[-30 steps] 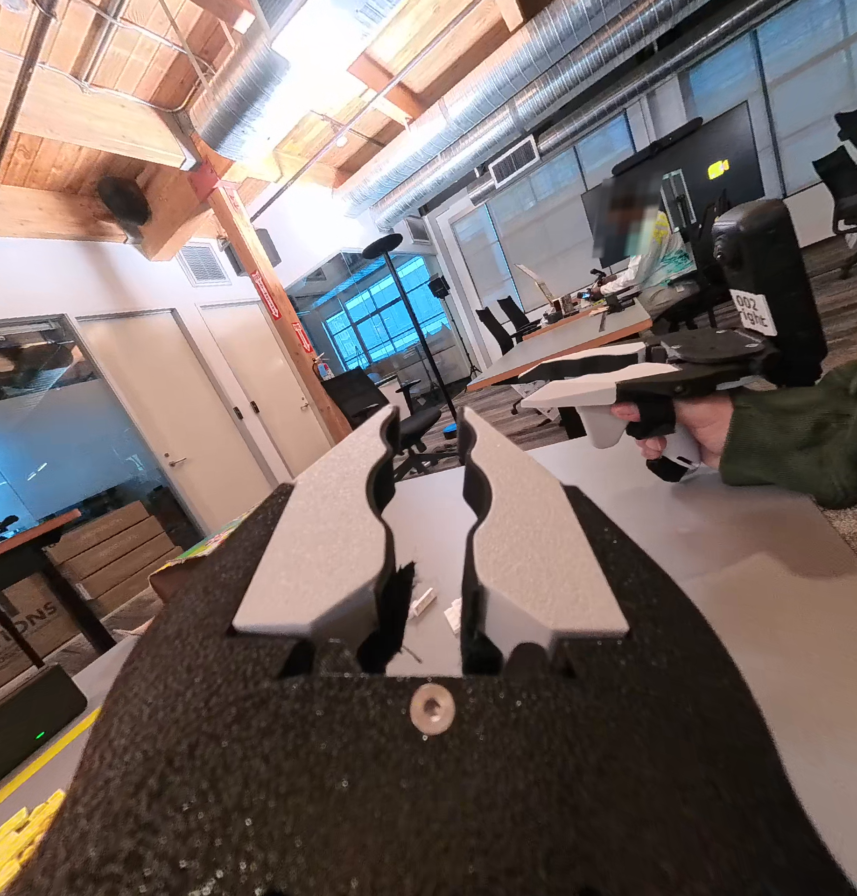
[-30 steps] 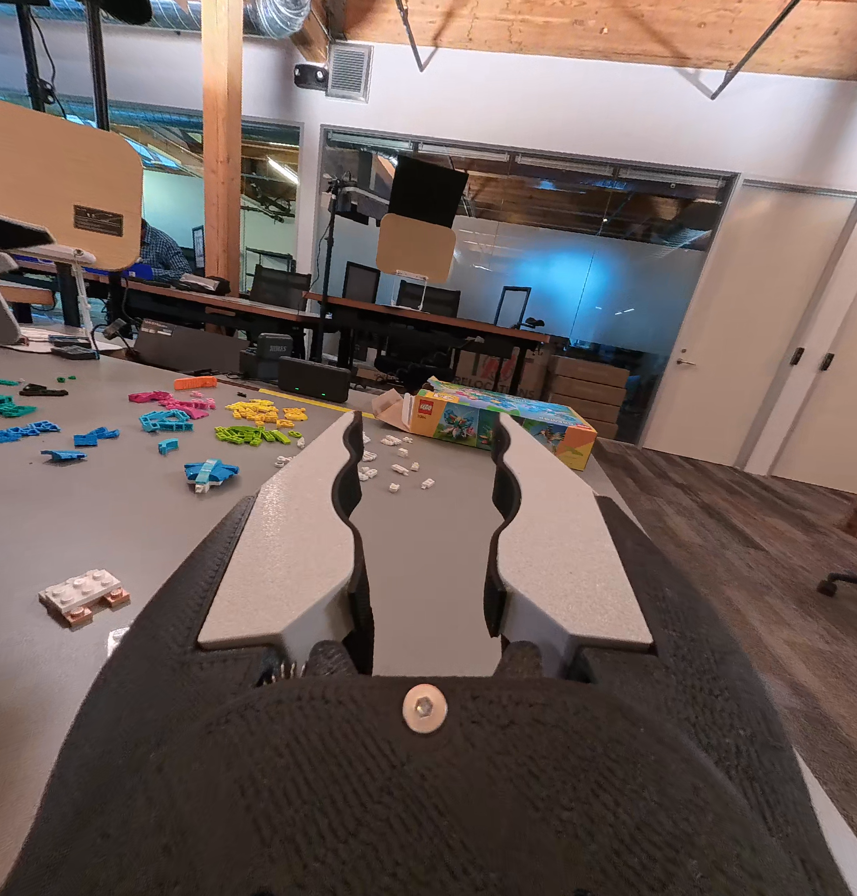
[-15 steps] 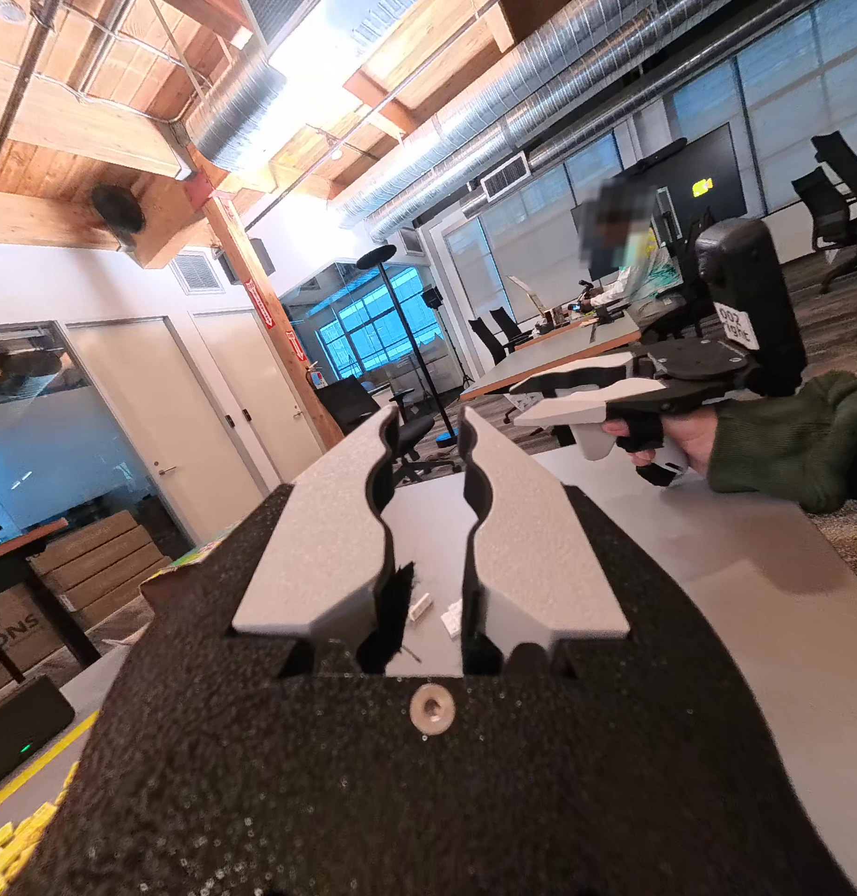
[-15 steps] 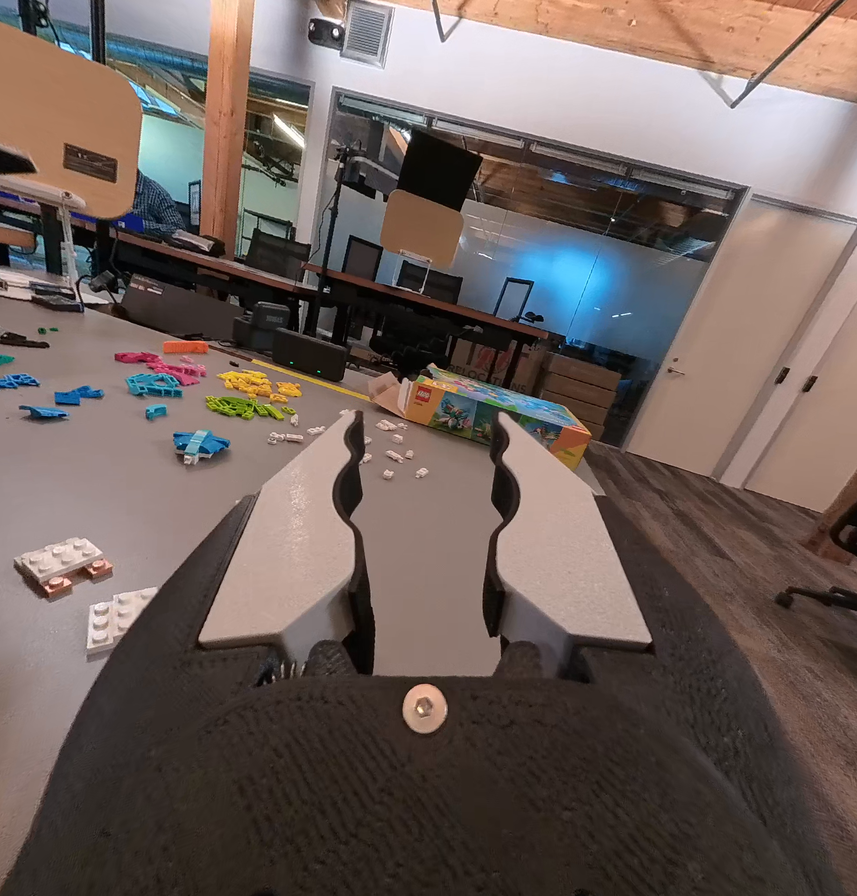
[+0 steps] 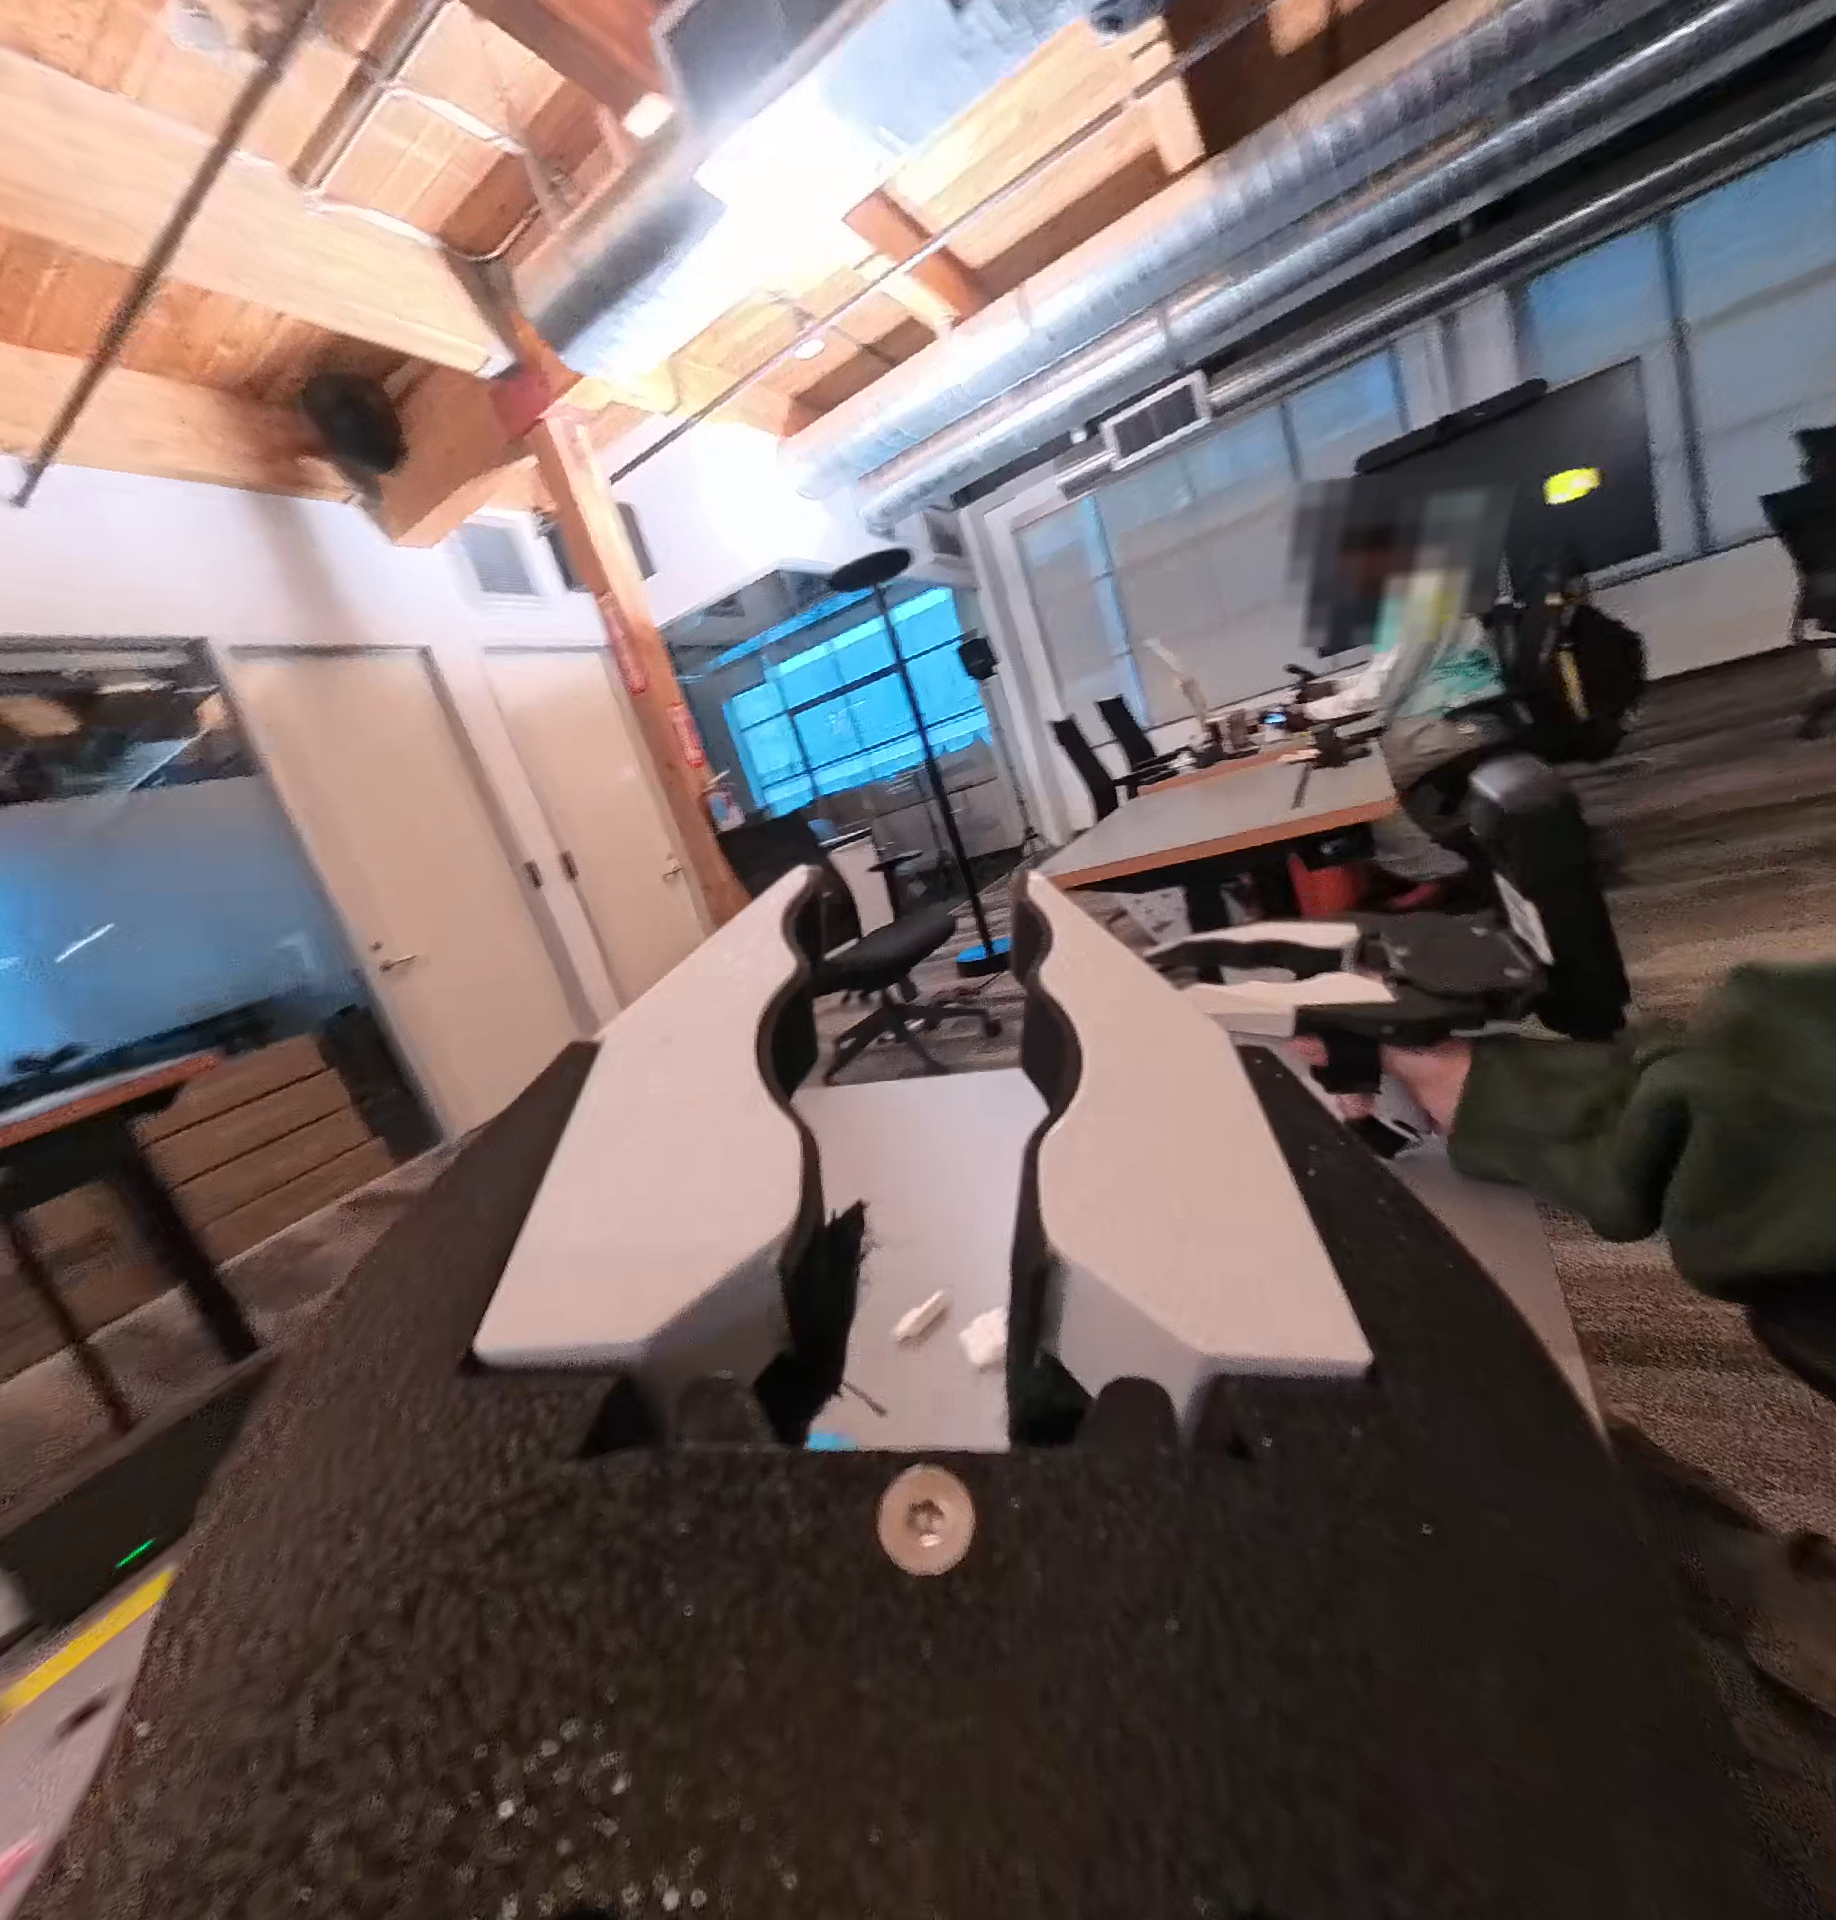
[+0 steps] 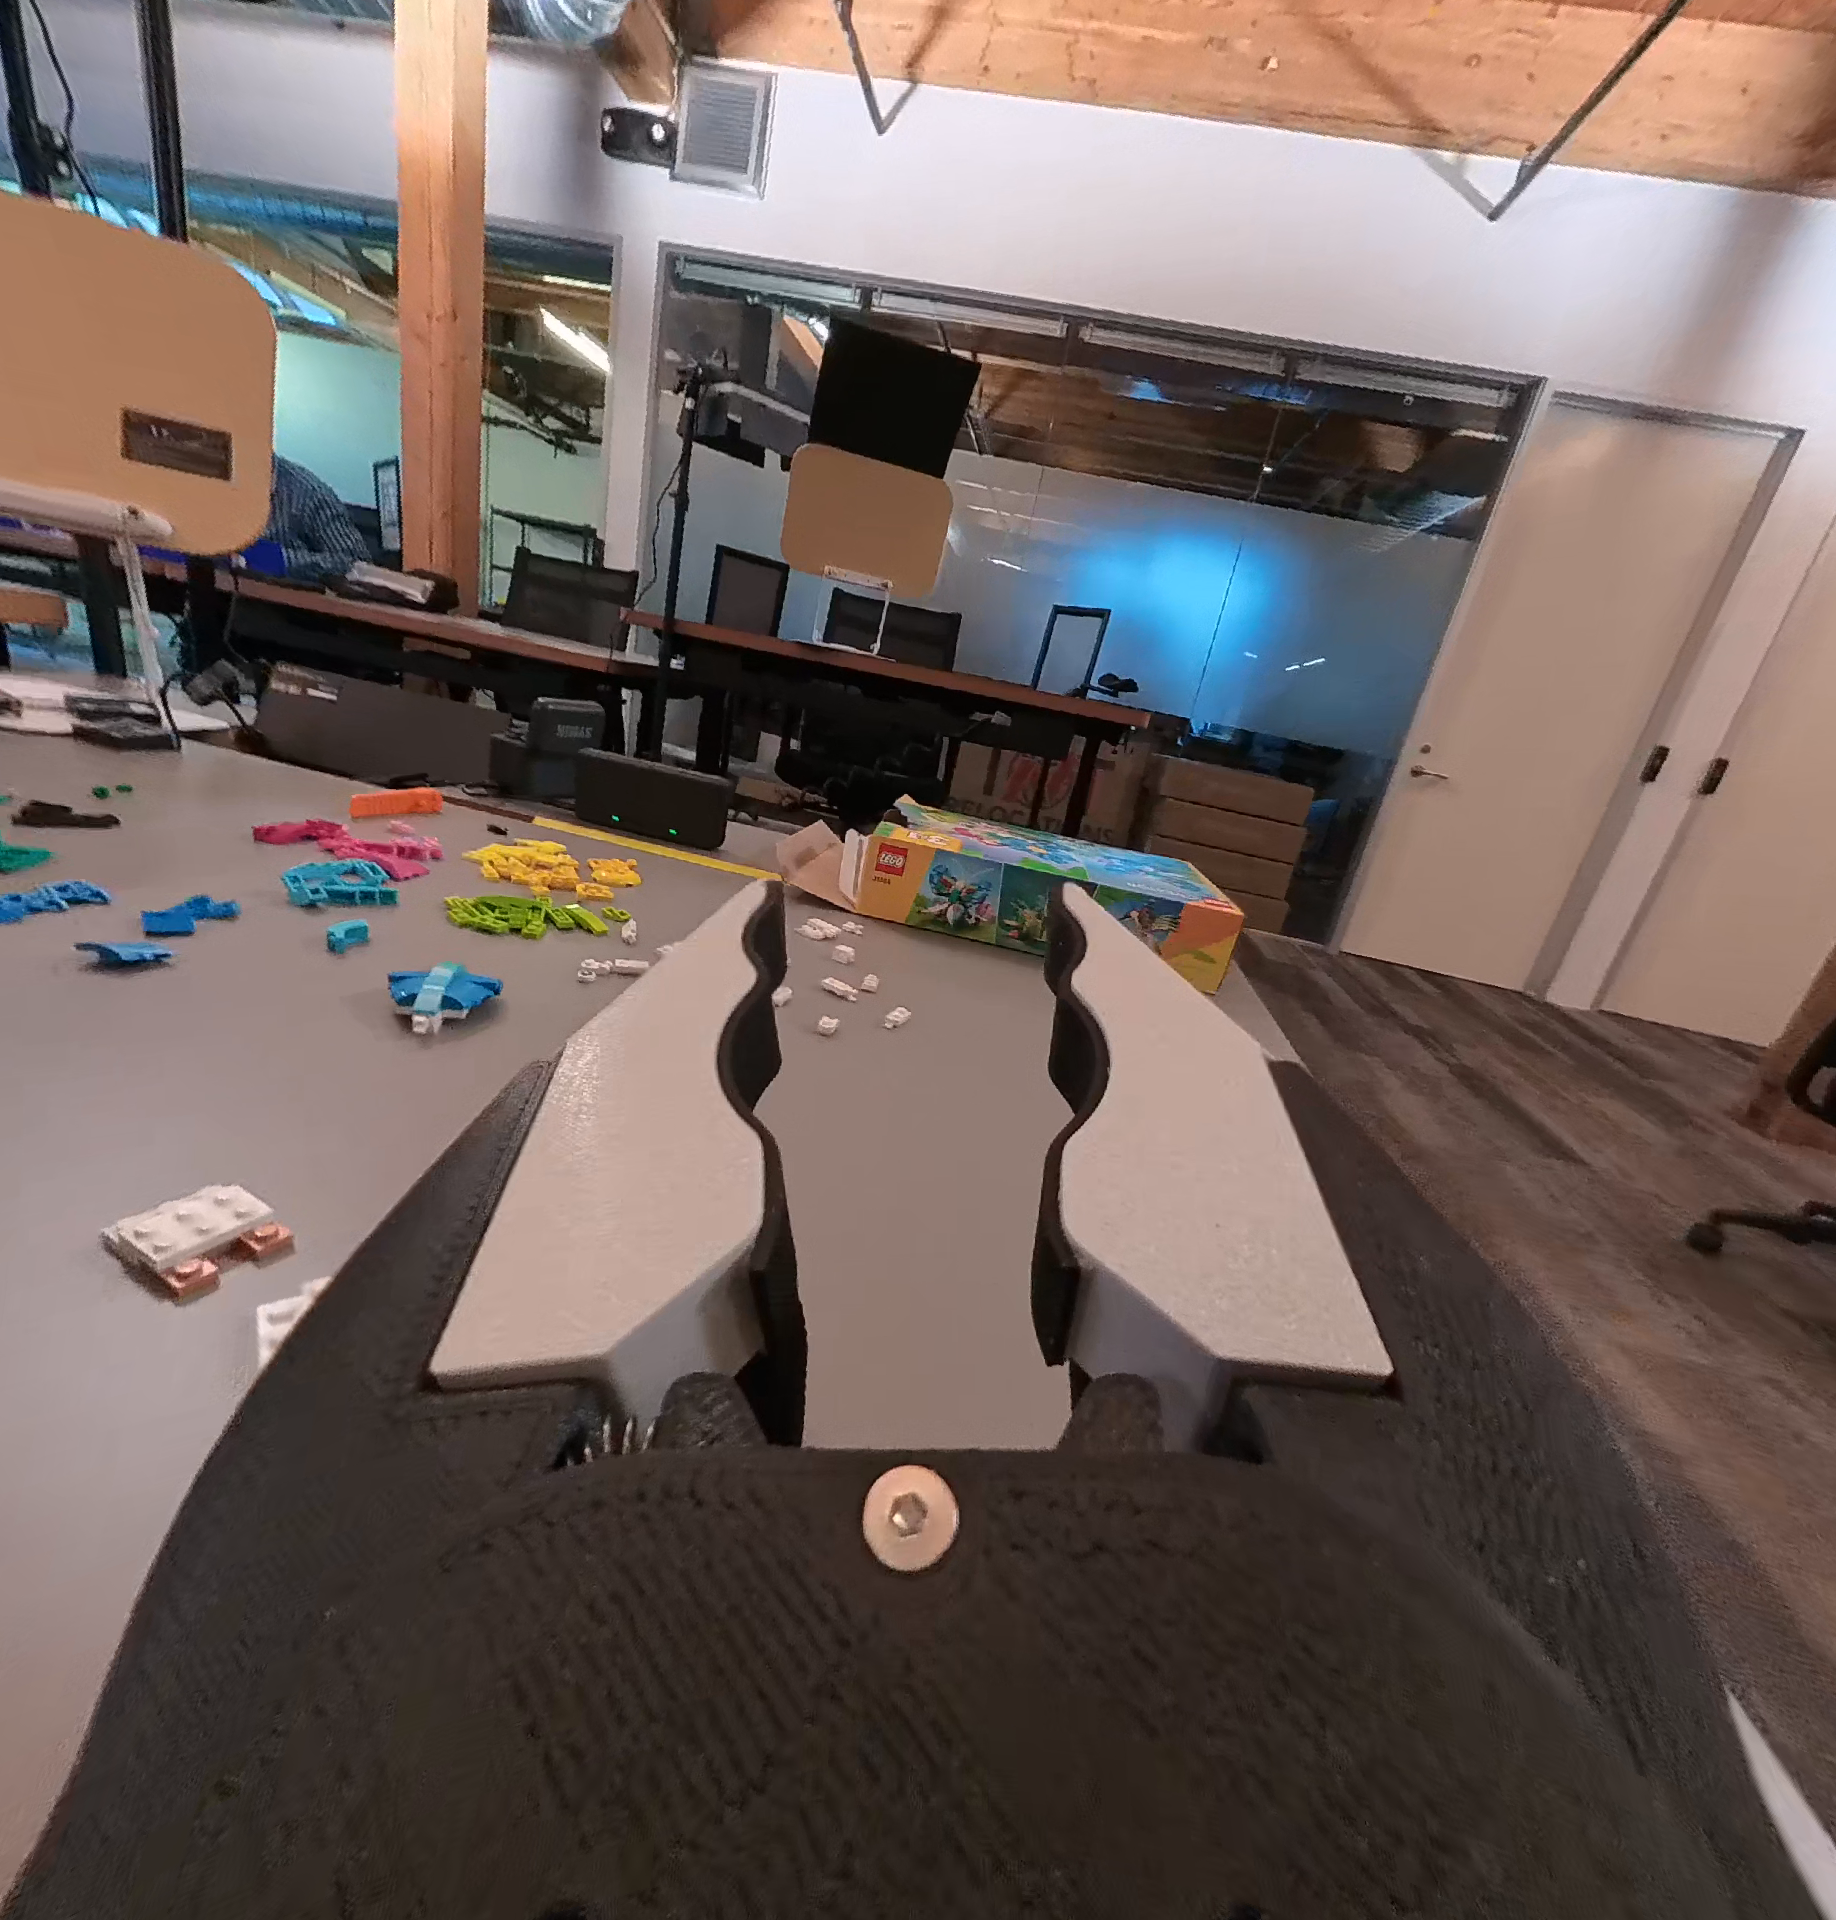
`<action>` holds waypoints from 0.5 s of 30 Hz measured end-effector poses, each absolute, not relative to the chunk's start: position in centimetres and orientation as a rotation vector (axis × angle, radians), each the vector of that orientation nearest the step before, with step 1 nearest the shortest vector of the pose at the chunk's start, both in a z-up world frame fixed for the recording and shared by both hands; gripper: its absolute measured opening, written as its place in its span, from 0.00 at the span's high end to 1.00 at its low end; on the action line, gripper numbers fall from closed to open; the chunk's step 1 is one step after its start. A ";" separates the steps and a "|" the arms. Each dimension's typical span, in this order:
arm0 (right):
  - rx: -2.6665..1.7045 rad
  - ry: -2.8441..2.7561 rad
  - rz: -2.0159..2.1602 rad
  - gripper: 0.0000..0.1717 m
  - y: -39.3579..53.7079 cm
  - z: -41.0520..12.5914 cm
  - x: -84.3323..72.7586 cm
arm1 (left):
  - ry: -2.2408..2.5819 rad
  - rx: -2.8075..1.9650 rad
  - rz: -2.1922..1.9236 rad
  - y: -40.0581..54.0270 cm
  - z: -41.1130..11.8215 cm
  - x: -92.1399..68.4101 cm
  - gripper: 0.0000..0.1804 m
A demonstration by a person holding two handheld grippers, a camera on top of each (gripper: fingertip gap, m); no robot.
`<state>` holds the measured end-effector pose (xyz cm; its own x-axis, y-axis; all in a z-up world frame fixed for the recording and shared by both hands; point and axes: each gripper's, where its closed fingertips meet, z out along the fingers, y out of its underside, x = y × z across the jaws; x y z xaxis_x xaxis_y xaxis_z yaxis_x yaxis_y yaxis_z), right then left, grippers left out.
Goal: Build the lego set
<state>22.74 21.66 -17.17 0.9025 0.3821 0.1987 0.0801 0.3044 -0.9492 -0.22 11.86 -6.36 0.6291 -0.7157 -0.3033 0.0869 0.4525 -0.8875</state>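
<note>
My left gripper (image 5: pixel 916 914) and my right gripper (image 6: pixel 916 914) both hang open and hold nothing above the grey table (image 6: pixel 166 1091), where the bright toy box (image 6: pixel 1049 894) lies flat just ahead, long side running left to right, open flap end pointing left, inside hidden

Motion-blurred ceiling beams (image 5: pixel 270 270)

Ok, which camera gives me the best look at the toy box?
The right wrist view. The toy box lies in full on the table just past the open right gripper, open flap towards the loose white bricks. The left wrist view does not show it.
</note>
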 end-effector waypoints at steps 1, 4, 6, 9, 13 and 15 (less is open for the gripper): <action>-1.255 -0.416 0.222 0.71 21.6 -17.1 22.9 | 0.718 -1.016 -0.532 11.3 -4.9 -2.8 0.81; -1.253 -0.403 0.236 0.71 21.8 -17.0 23.0 | 0.622 -1.119 -0.387 10.1 -1.0 -13.0 0.79; -1.256 -0.404 0.231 0.71 22.1 -17.1 23.0 | 0.551 -1.217 -0.213 10.5 0.9 -21.1 0.79; -1.262 -0.388 0.212 0.71 22.5 -17.1 23.4 | 0.492 -1.486 0.222 13.8 -0.4 -34.6 0.88; -1.283 -0.378 0.168 0.71 23.1 -17.4 23.8 | 0.560 -1.929 0.388 18.7 -10.1 -46.1 0.85; -1.299 -0.391 0.140 0.71 23.2 -17.7 23.7 | 0.617 -2.092 0.309 20.4 -15.3 -48.2 0.85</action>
